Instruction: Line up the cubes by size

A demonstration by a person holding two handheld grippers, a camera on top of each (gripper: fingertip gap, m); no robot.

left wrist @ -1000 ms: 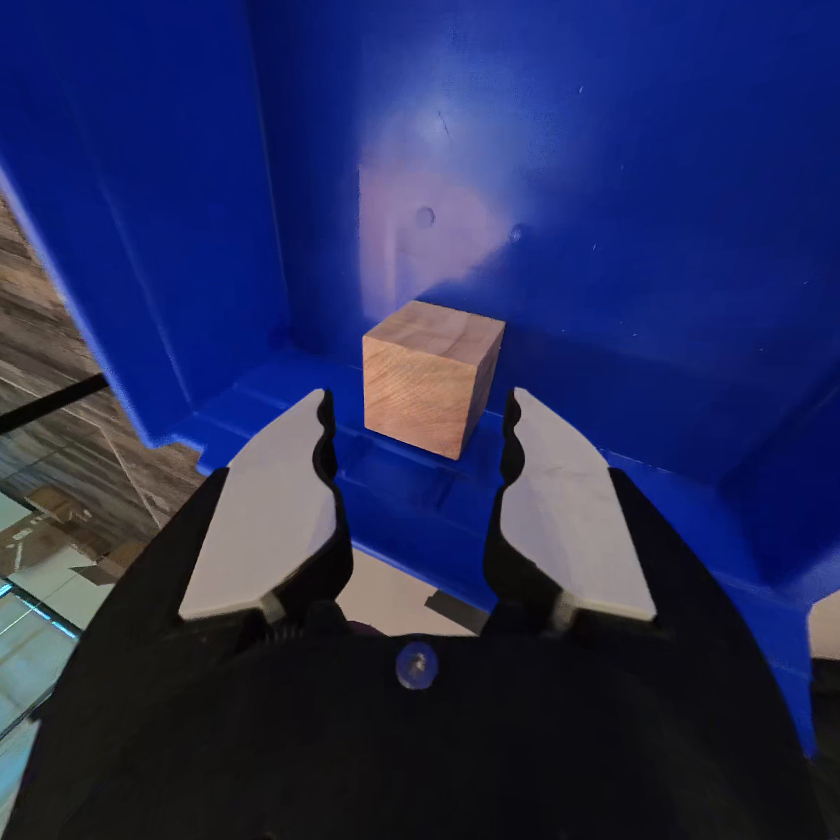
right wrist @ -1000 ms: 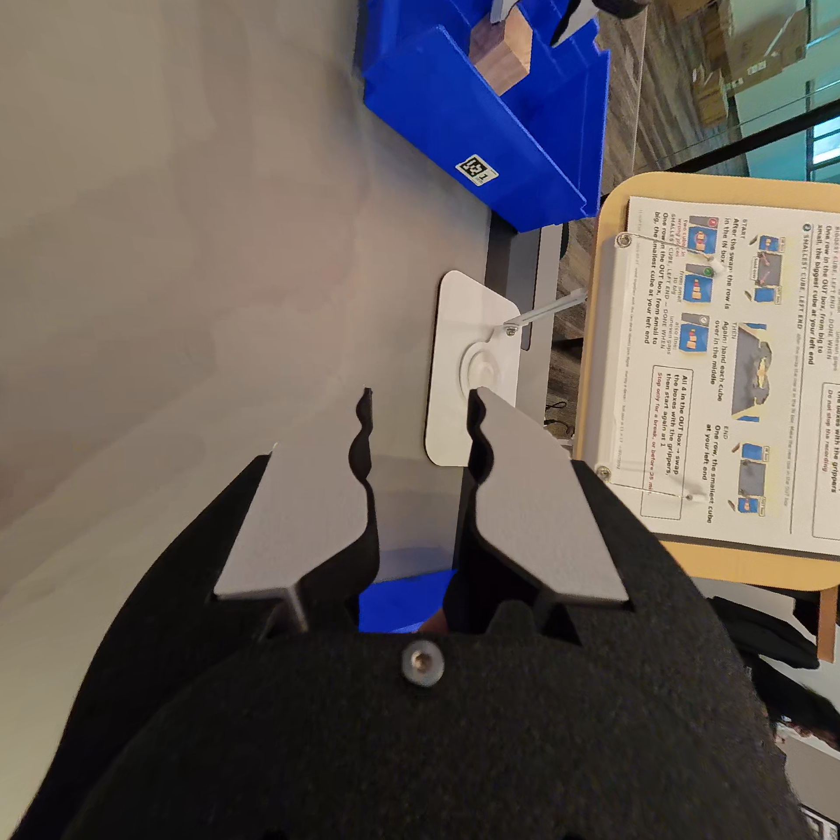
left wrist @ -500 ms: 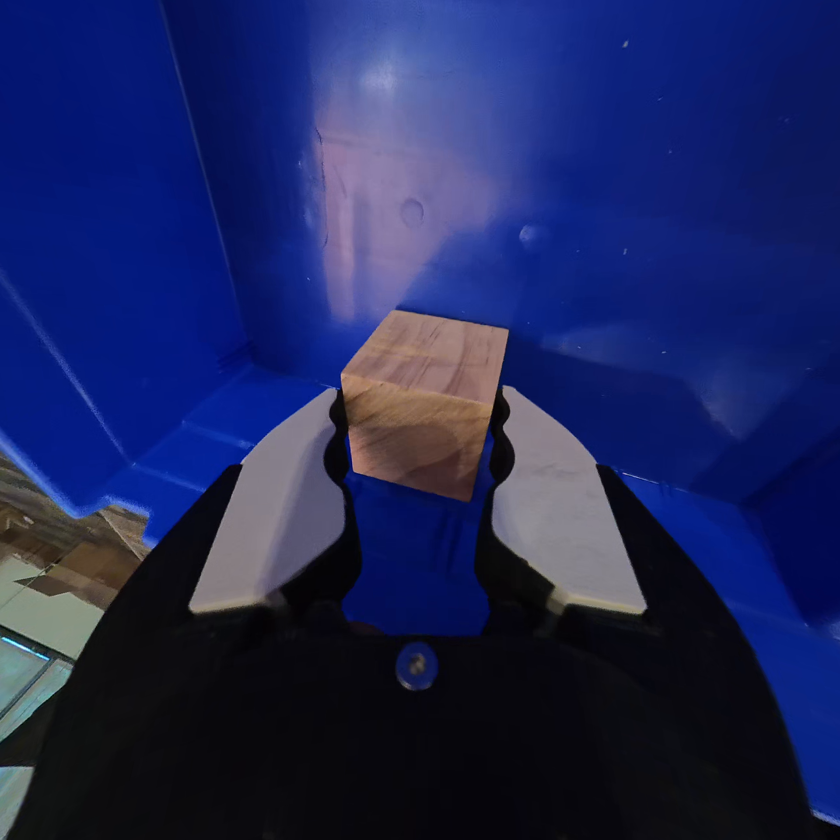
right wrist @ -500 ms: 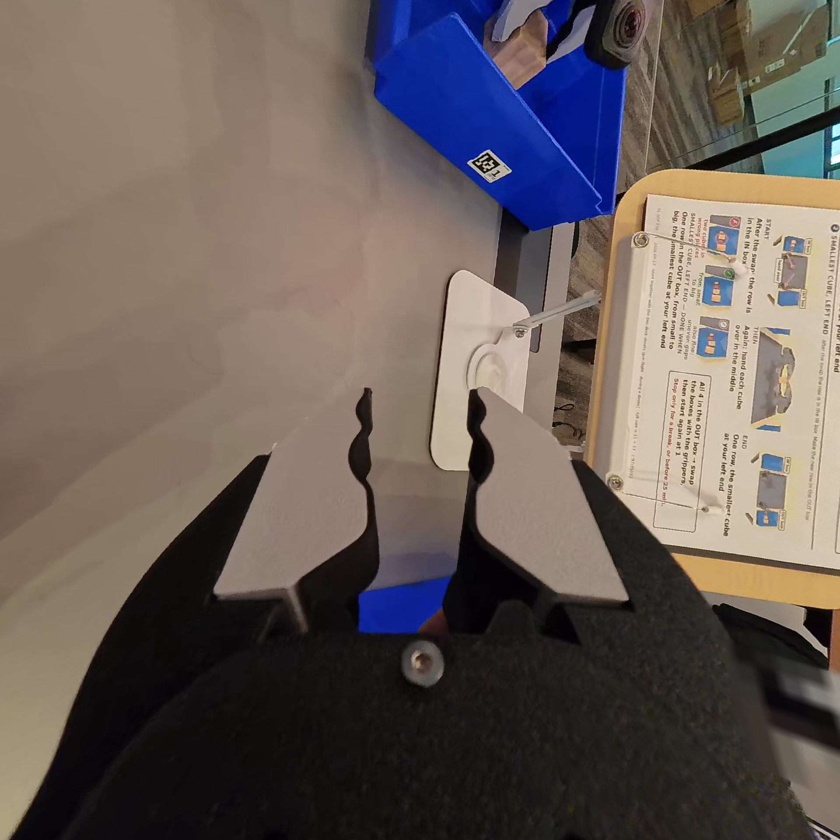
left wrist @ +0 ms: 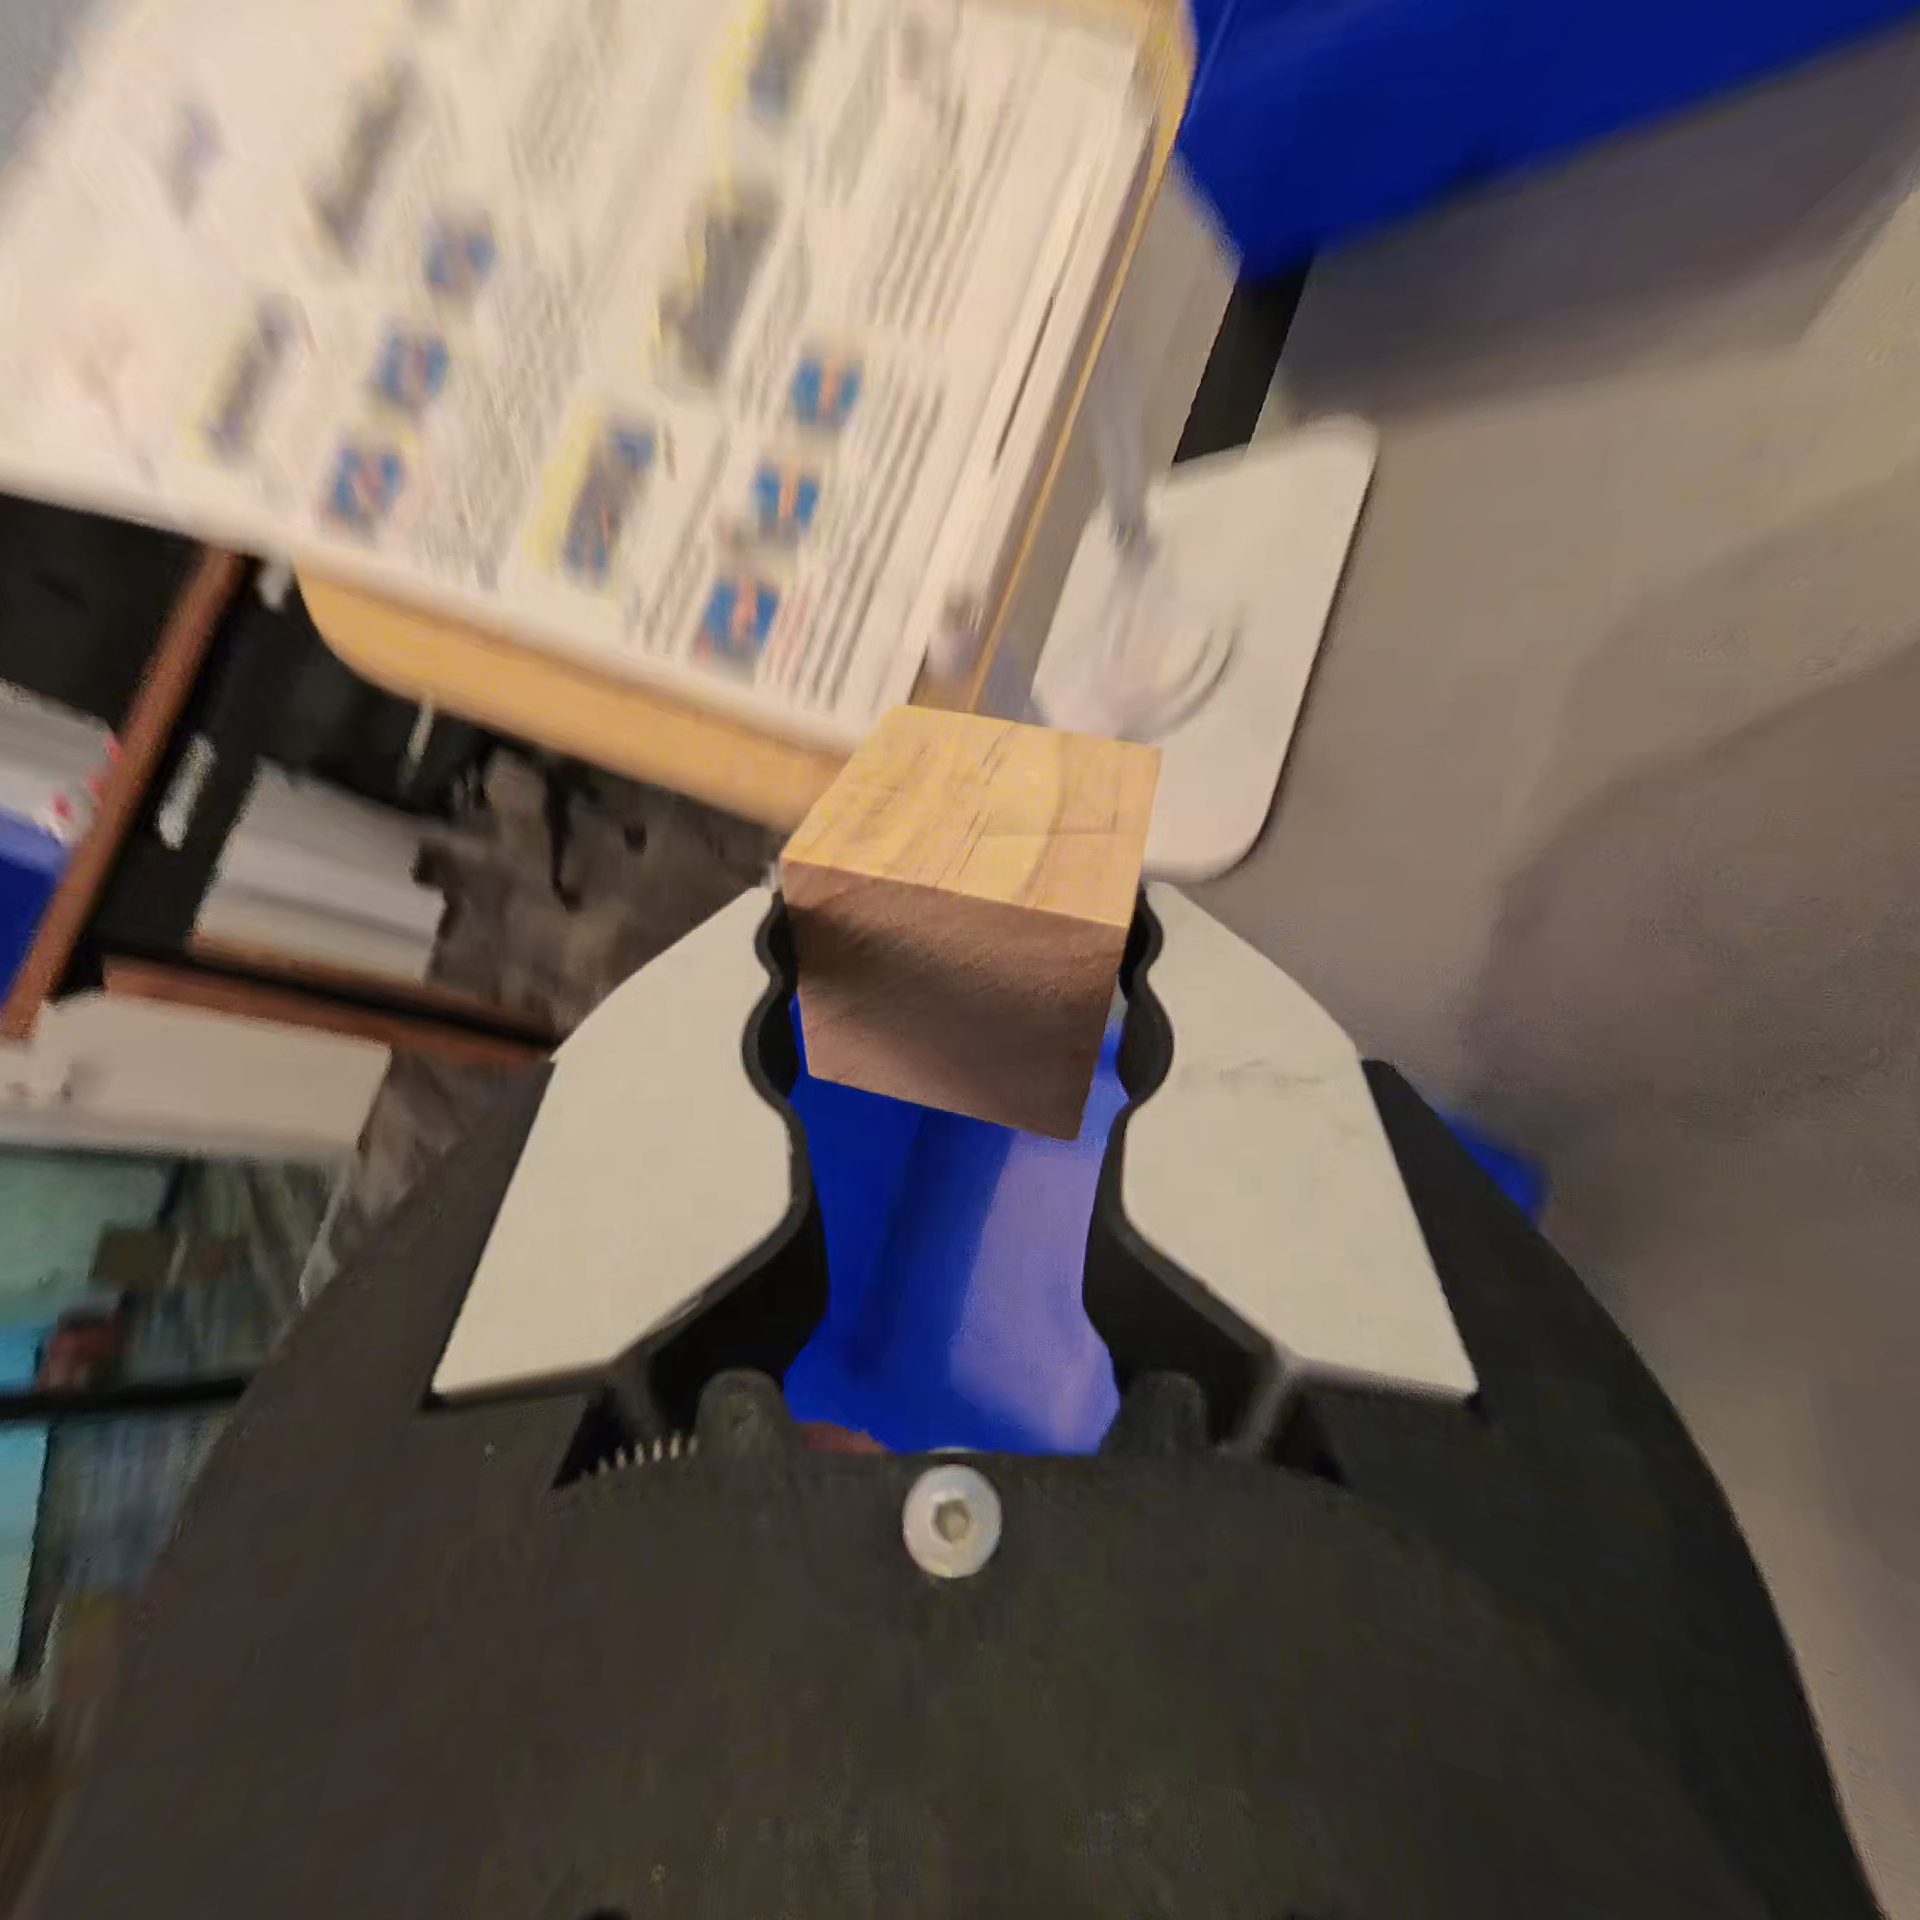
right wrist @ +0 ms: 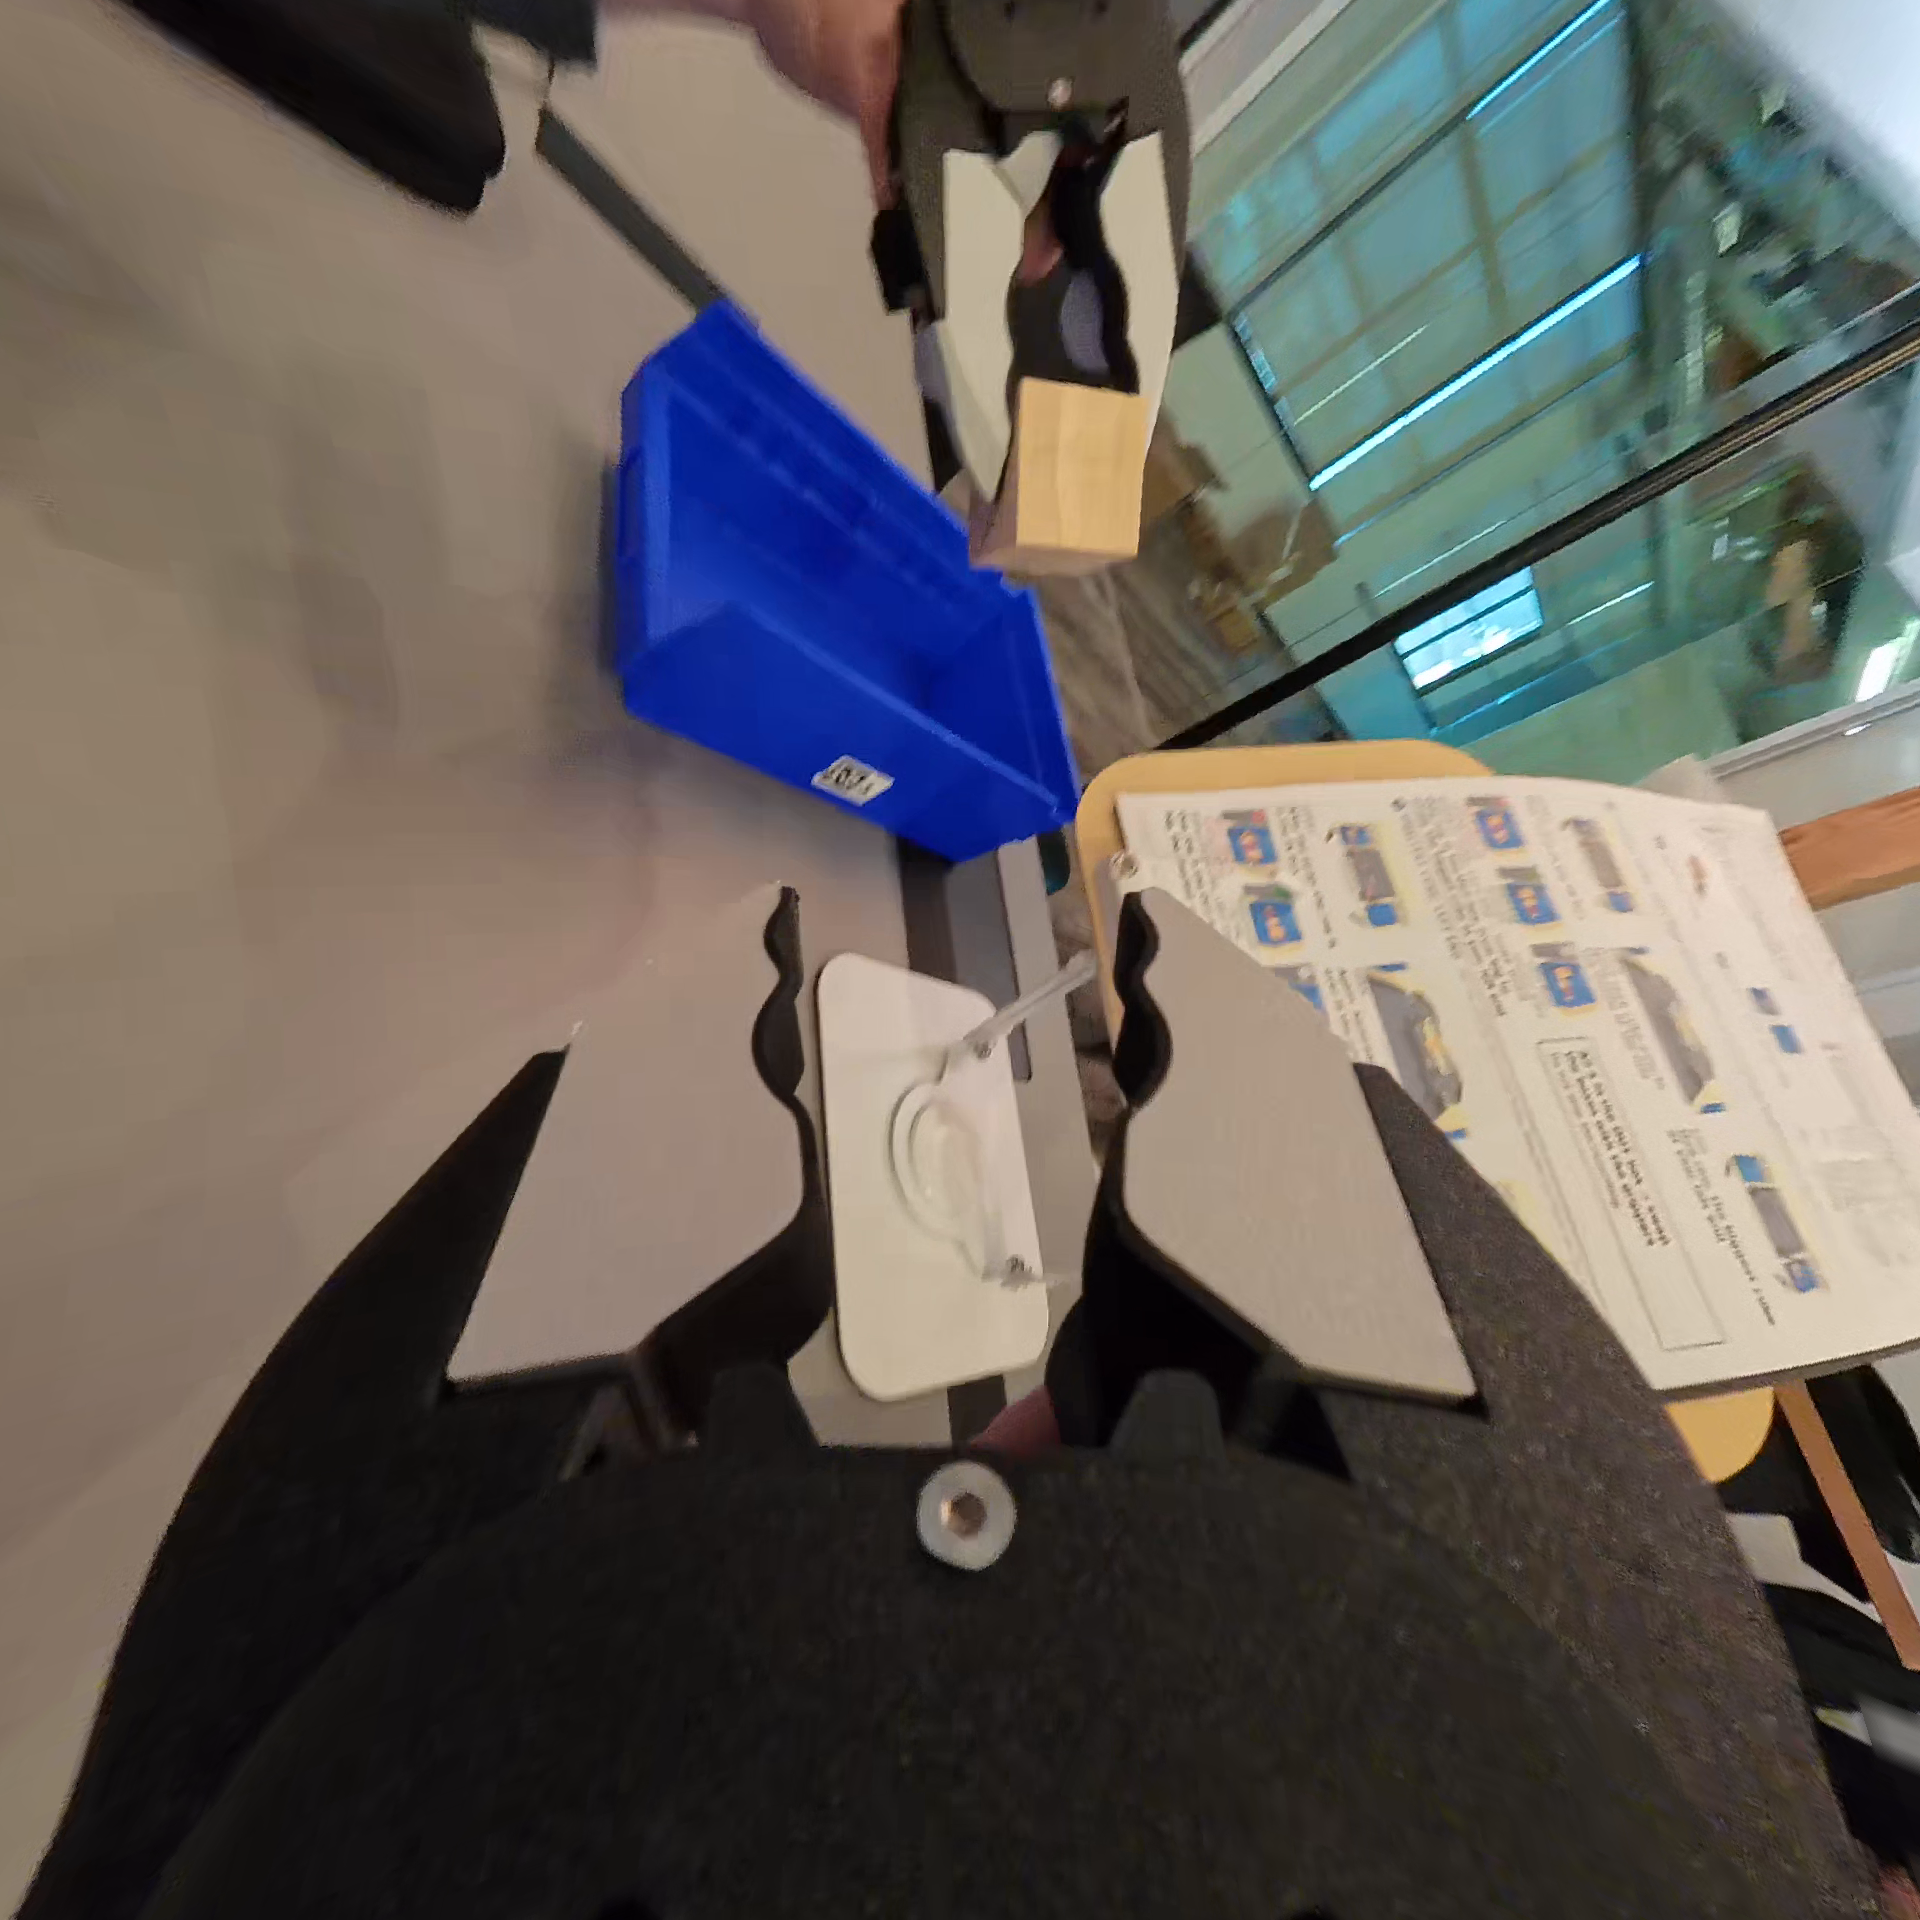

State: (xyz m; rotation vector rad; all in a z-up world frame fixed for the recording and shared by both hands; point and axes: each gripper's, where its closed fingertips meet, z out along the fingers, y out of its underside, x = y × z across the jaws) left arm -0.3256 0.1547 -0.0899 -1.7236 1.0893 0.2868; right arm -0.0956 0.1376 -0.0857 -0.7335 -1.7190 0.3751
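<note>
My left gripper [left wrist: 956,925] is shut on a wooden cube [left wrist: 961,914], both pads pressed on its sides, and holds it in the air. The right wrist view shows the same: the left gripper [right wrist: 1060,457] comes in from the top with the wooden cube [right wrist: 1070,483] between its fingertips, above a blue bin [right wrist: 821,623] on the grey table [right wrist: 312,623]. My right gripper [right wrist: 951,914] is open with nothing between its fingers, above the table's far edge.
A white plate with a clear stand [right wrist: 925,1164] lies on the table near the right gripper. A wooden board with an instruction sheet [right wrist: 1507,1018] stands beyond the table edge. Another blue bin [left wrist: 1507,114] shows blurred at the top right of the left wrist view.
My left gripper closed on the wooden cube inside the blue bin and lifted it out into the air. My right gripper opened wider and turned towards the left one.
</note>
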